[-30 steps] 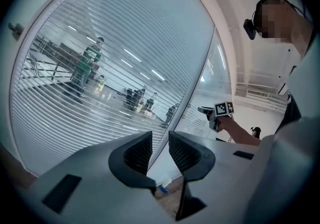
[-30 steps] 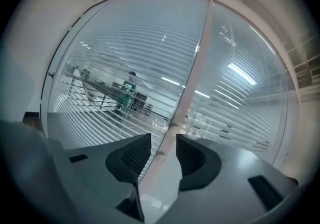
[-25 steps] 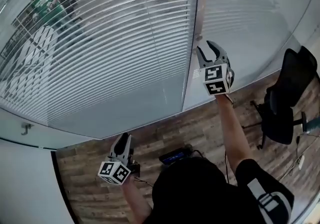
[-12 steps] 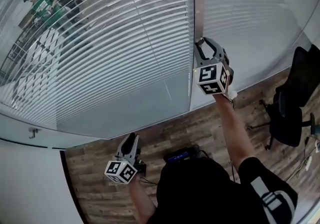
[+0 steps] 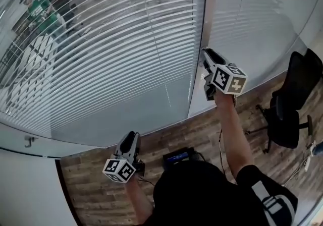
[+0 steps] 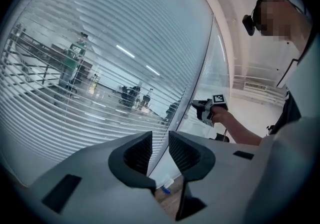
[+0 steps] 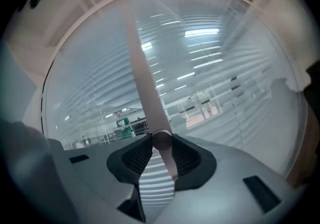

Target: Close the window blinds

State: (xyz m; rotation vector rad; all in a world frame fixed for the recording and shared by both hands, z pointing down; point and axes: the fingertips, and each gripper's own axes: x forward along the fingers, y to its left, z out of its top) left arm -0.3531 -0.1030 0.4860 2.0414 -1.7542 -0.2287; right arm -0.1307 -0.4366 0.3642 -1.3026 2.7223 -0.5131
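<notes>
Describer: Since the frame half a second earlier, the right gripper (image 5: pixel 207 73) has rolled about a quarter turn at the same spot on the post (image 5: pixel 203 23). Its marker cube faced the camera then and now faces up and to the right. The left gripper (image 5: pixel 132 136) has hardly shifted.

Listener: What lies across the scene, left to right?

Describer: Far left, a person in green (image 5: pixel 38 7) stands beyond the glass, seen through gaps between the slats. The blinds (image 5: pixel 116 58) fill the wide left pane, and their horizontal slats are tilted partly open. Below them, low over the wood floor (image 5: pixel 202 126), the left gripper points up toward the glass. Its jaws stand a narrow gap apart with nothing between them. Next comes the vertical post between the two panes. The right gripper is raised to it, with its jaws pressed together on a small round knob (image 7: pixel 161 140) that sticks out from the post. Right of the post, the second pane's slats look flatter and more opaque. Far right, a black office chair (image 5: pixel 290 111) stands on the floor.

Listener: Is the left gripper touching anything?

Describer: No. It hangs well below the right gripper, apart from the post and the knob.
</notes>
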